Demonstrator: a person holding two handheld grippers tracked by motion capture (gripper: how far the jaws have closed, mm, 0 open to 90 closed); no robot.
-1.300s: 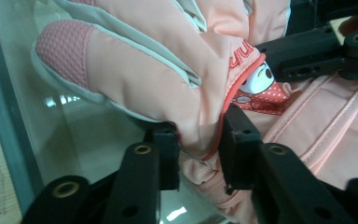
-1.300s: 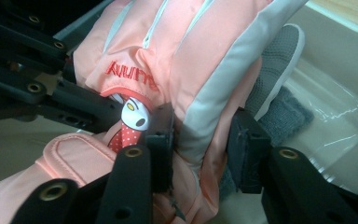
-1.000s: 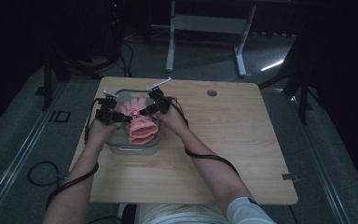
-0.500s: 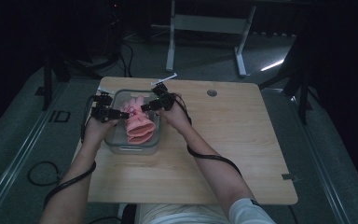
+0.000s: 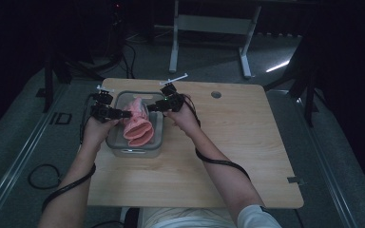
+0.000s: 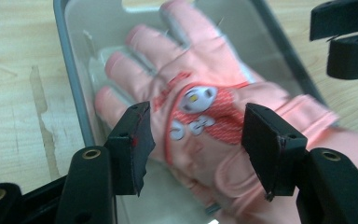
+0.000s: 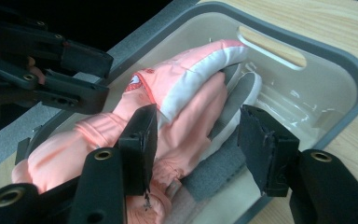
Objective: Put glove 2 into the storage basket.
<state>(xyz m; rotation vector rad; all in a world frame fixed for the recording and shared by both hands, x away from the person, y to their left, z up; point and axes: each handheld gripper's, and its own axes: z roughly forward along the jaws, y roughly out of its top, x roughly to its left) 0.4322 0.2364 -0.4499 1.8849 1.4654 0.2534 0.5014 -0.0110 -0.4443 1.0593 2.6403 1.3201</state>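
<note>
The high view is dim: the room around is almost black, and only the desk catches soft light from above. Both gripper views are brighter. The pink glove looks slightly blurred at its edges.

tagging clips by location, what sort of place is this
Probably a dim lab or recording studio, not a home: a lone light wooden table stands on grey carpet, black cables trail across the floor, and a white metal stand sits behind in the dark.

Pink glove with red patch, lying palm-down, fingers spread, inside grey bin.
</note>
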